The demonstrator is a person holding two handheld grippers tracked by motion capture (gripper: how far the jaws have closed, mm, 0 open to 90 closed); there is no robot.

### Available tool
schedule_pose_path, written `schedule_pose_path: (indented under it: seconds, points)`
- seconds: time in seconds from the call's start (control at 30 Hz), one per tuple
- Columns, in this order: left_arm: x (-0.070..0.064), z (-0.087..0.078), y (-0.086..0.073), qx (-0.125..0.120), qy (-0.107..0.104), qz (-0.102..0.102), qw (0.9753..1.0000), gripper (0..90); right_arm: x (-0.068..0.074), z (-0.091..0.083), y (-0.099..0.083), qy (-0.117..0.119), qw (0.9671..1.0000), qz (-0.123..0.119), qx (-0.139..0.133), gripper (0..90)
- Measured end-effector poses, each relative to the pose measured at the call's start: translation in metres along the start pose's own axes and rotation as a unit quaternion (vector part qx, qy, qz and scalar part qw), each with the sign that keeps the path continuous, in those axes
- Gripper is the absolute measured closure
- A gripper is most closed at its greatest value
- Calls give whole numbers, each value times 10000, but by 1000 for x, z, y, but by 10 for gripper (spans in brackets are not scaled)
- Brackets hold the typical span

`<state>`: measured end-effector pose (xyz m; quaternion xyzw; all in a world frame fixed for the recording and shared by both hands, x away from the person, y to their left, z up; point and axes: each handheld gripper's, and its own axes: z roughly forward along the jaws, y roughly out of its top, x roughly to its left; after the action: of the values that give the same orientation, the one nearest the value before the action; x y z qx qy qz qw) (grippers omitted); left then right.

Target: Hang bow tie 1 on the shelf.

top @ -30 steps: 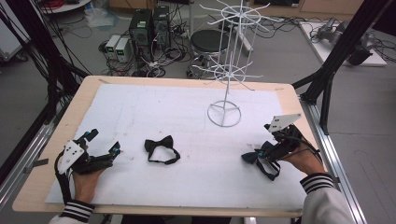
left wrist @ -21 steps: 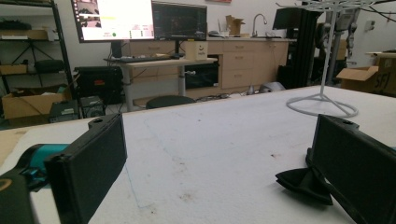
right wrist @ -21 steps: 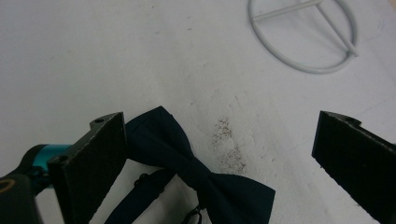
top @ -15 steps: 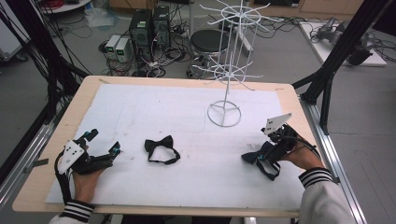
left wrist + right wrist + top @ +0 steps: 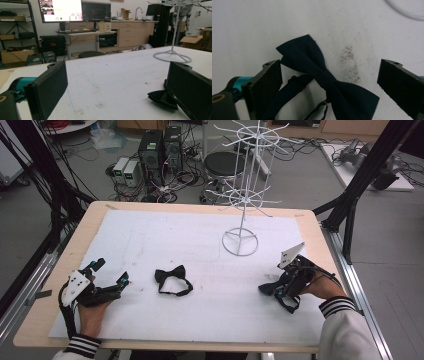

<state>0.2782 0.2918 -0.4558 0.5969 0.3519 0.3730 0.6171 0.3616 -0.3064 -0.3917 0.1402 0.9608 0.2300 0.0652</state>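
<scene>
A black bow tie (image 5: 172, 279) with its strap lies flat on the white sheet, left of centre. My left gripper (image 5: 112, 271) rests open on the sheet to its left, and that tie's edge (image 5: 161, 96) peeks out beside the right jaw in the left gripper view. A dark navy bow tie (image 5: 266, 289) lies at the front right. My right gripper (image 5: 278, 290) hovers over it, jaws open. In the right gripper view the navy tie (image 5: 324, 77) lies between the spread jaws of the right gripper (image 5: 330, 70), untouched, with its strap trailing toward the left jaw.
A white wire display rack (image 5: 241, 195) stands on a ring base (image 5: 240, 242) at the back right of the sheet. The wooden table edge (image 5: 320, 235) borders the sheet. Black frame posts (image 5: 360, 180) rise beside the table on the right.
My right gripper has dipped a little toward the front left, closer over the navy bow tie. The left gripper and black bow tie have not moved.
</scene>
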Motion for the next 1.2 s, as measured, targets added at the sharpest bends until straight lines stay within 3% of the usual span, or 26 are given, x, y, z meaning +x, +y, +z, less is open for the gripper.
schedule_pose_path:
  seconds: [0.1,0.33,0.4,0.63,0.9,1.2]
  points:
    - [0,0,0,-5,2,-2,10000,42,-1,3,1,59,9998,-118,156,63]
    - [0,0,0,2,-3,6,10000,42,-3,6,1,138,9995,-119,272,86]
    - [0,0,0,4,0,5,10000,42,-2,6,0,267,9987,-227,367,195]
    - [0,0,0,5,-5,7,10000,42,-2,9,0,259,9980,-288,496,209]
    - [0,0,0,5,1,5,10000,42,-2,15,1,341,9952,-502,769,339]
    - [0,0,0,3,3,8,10000,42,-4,10,-1,299,9960,-480,695,397]
